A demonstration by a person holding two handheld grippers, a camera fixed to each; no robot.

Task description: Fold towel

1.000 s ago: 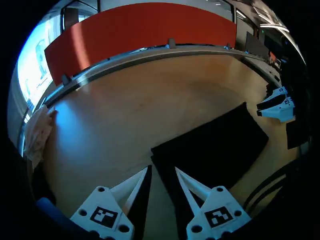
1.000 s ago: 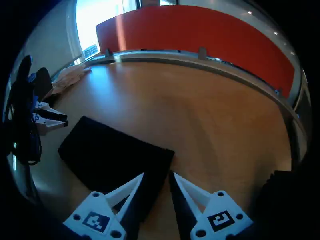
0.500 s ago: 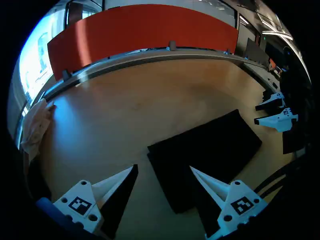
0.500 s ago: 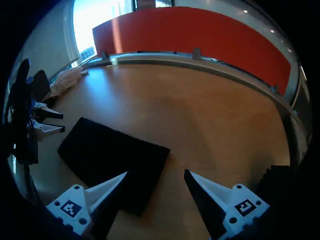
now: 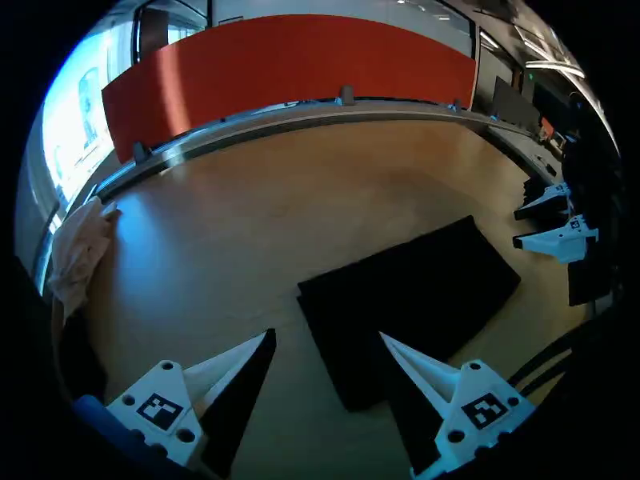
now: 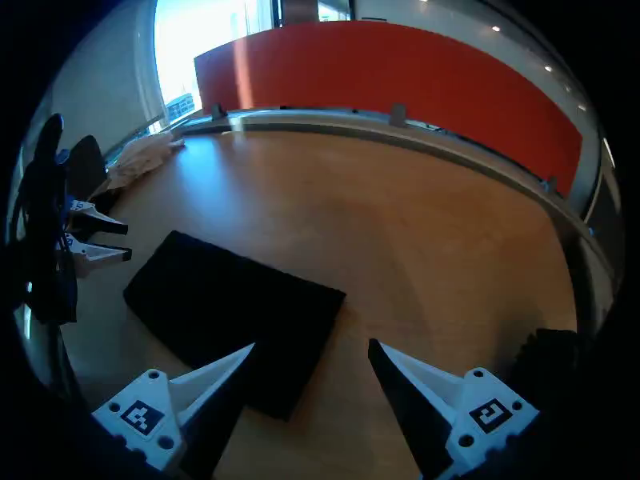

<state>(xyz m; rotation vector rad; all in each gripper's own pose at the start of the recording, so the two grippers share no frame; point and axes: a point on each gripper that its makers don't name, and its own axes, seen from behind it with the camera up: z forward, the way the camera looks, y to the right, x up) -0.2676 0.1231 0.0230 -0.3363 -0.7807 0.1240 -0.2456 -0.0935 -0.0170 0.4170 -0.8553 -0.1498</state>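
The left gripper [image 5: 326, 334] and the right gripper [image 6: 311, 344] are now spread wide, and nothing is held in either. A second ago both were pinched nearly closed over the near edge of the black towel [image 5: 416, 280]. The black towel is left lying flat as a folded rectangle on the wooden table [image 5: 280, 192], just ahead of both grippers. The fold is judged released, perhaps finished.
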